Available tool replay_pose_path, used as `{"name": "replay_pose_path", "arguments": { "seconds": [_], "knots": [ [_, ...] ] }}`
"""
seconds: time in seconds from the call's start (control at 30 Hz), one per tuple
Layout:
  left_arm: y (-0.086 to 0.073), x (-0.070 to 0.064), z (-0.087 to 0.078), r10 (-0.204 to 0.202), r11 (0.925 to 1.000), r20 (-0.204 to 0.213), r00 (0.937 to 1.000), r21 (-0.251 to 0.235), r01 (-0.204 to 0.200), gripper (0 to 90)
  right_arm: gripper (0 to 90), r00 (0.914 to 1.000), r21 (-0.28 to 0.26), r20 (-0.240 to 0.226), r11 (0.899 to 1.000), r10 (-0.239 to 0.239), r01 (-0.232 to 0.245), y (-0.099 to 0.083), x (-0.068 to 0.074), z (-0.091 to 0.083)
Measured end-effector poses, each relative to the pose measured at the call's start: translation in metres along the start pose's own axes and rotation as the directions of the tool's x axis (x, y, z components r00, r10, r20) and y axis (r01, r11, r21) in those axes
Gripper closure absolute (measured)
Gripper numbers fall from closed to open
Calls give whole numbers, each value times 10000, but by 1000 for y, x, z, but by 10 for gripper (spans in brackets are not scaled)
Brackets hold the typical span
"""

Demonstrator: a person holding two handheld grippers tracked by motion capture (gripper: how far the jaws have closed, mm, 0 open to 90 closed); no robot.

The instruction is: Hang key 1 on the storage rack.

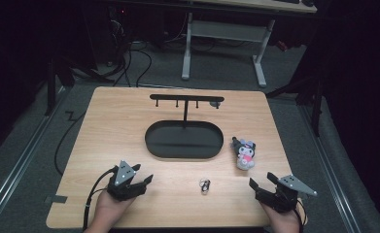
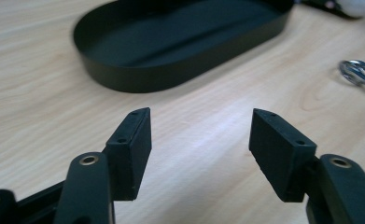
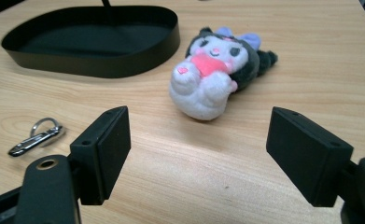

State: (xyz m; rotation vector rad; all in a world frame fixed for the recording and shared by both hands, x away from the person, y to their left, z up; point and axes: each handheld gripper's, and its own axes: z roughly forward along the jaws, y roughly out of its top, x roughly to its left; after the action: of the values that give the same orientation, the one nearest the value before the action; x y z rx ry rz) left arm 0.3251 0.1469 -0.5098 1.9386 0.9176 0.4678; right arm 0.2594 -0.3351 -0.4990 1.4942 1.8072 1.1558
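A black oval tray point(image 1: 153, 143) point(image 2: 124, 74) point(image 3: 96, 65) with an upright hook stand point(image 1: 186, 99) sits mid-table. Right of it a small plush toy point(image 1: 244, 154) point(image 3: 213, 70), white, black and pink, lies on its back. A silver key clasp point(image 1: 205, 185) point(image 2: 360, 74) point(image 3: 36, 137) rests on the wood near the front. My left gripper point(image 1: 145, 180) point(image 2: 200, 135) stands open at the front left, empty, aimed at the tray. At the front right my right gripper point(image 1: 261, 180) point(image 3: 199, 149) is open and empty, with the plush straight ahead of its jaws.
The wooden table point(image 1: 110, 121) has free wood around the tray. Beyond its far edge stand a white desk frame point(image 1: 224, 34) and cables on a grey floor. Dark metal rails run along both sides.
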Motion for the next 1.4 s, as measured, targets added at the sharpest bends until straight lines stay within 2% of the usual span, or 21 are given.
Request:
{"name": "replay_pose_path", "arguments": {
  "seconds": [0.03,0.07,0.17,0.37,0.4,0.5,0.57,0.77,0.87,0.9,1.0,1.03,1.07,1.1,1.17,1.2,1.23,1.27,1.3,1.4],
  "knots": [
    [0,0,0,0,10000,0,10000,0,0,396,225,10000,0,0,10000,0,0,0,0,0],
    [-2,3,0,-305,9995,81,9995,-62,306,396,236,9997,-18,177,9998,-189,189,0,1,2],
    [-2,6,0,-430,9990,38,9991,-73,430,388,243,9996,32,195,9998,-196,195,-1,1,4],
    [-3,21,-8,-1009,9940,-197,9947,-432,1000,387,273,9985,17,164,9987,-515,515,-1,-1,6],
    [-3,21,-8,-1009,9940,-197,9947,-432,1000,387,273,9985,17,164,9987,-515,515,-1,-1,6],
    [-5,26,-13,-1180,9917,-307,9925,-543,1162,388,291,9981,-71,40,9981,-607,607,1,-2,9],
    [-8,28,-16,-1263,9907,-360,9913,-564,1241,389,331,9972,-31,-258,9975,-703,702,4,-1,14],
    [-17,27,-25,-1144,9926,-661,9912,-490,1113,386,354,9931,-108,-696,9955,-948,942,12,8,26],
    [-23,28,-35,-1047,9939,-913,9903,-446,1009,384,378,9863,-172,-1049,9918,-1275,1264,19,20,39],
    [-23,28,-35,-1047,9939,-913,9903,-446,1009,384,378,9863,-172,-1049,9918,-1275,1264,19,20,39],
    [-28,32,-47,-1181,9922,-1128,9866,-533,1126,384,427,9785,-90,-1396,9883,-1519,1521,24,32,53],
    [-28,32,-47,-1181,9922,-1128,9866,-533,1126,384,427,9785,-90,-1396,9883,-1519,1521,24,32,53],
    [-31,34,-51,-1283,9909,-1225,9841,-565,1222,384,461,9742,0,-1527,9858,-1661,1680,25,36,59],
    [-31,34,-51,-1283,9909,-1225,9841,-565,1222,384,461,9742,0,-1527,9858,-1661,1680,25,36,59],
    [-33,36,-55,-1364,9899,-1291,9822,-553,1302,384,519,9716,49,-1561,9835,-1776,1806,27,41,65],
    [-36,37,-59,-1422,9892,-1377,9802,-555,1357,384,644,9721,60,-1505,9831,-1802,1832,27,43,69],
    [-36,37,-59,-1422,9892,-1377,9802,-555,1357,384,644,9721,60,-1505,9831,-1802,1832,27,43,69],
    [-38,38,-62,-1455,9888,-1417,9792,-532,1393,384,779,9735,110,-1407,9830,-1800,1834,29,43,74],
    [-38,38,-62,-1455,9888,-1417,9792,-532,1393,384,779,9735,110,-1407,9830,-1800,1834,29,43,74],
    [-40,38,-66,-1512,9880,-1473,9775,-548,1445,385,896,9794,506,-1117,9833,-1684,1748,31,39,83]
  ]
}}
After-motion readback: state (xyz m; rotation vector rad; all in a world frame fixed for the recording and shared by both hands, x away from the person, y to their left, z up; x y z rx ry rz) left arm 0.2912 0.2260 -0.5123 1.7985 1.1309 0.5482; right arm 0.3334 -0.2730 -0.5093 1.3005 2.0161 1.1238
